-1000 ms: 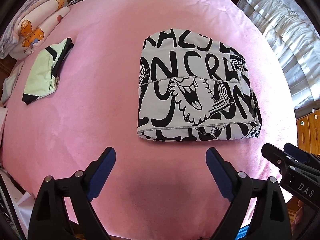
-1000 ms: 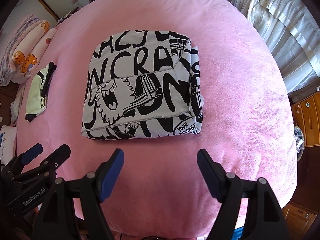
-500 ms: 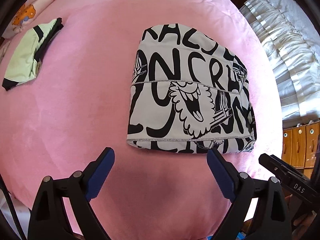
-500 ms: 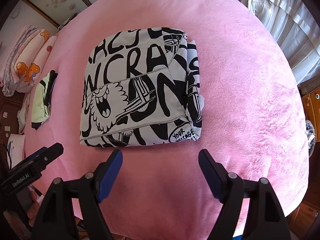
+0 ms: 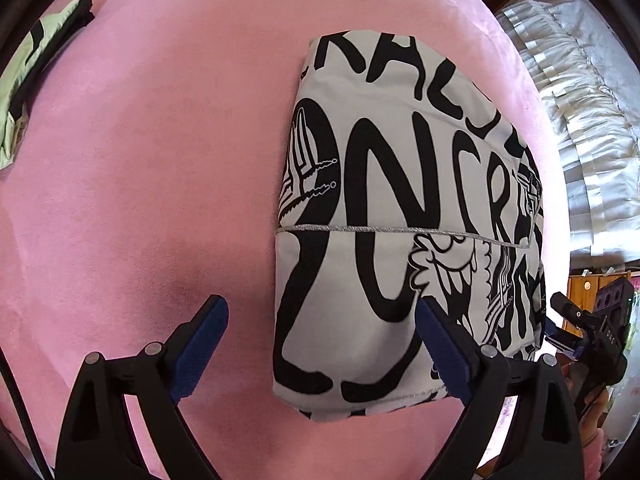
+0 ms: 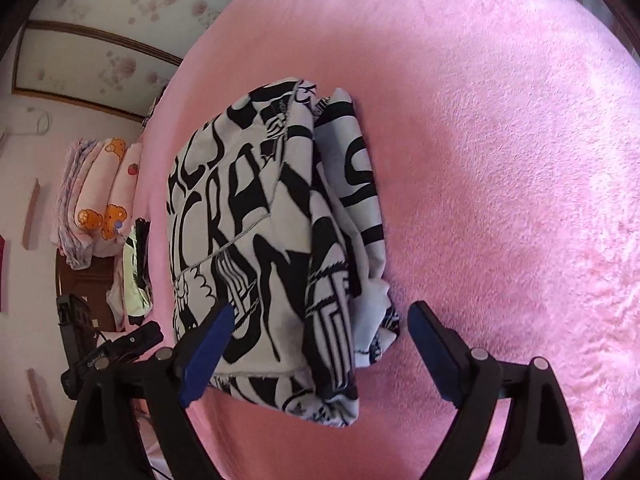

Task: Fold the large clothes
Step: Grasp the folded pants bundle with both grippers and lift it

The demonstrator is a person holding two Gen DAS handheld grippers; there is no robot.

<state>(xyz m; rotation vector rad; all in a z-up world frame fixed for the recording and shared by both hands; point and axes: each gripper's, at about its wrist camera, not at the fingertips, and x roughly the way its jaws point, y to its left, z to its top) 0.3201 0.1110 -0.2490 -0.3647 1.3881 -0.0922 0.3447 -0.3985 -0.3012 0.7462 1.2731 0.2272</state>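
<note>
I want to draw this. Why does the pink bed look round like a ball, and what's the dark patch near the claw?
Left wrist view: the fisheye lens bulges the flat pink bedcover and blackens the corners; the dark patch is shadow by the left claw. Right wrist view: same bulge, and the black-and-white folded garment looks slightly smeared.

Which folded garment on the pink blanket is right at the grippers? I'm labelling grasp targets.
The black-and-white graffiti-print folded garment: its near corners lie between both grippers' open jaws. The pale green and black folded garment lies far off at the blanket's edge.
</note>
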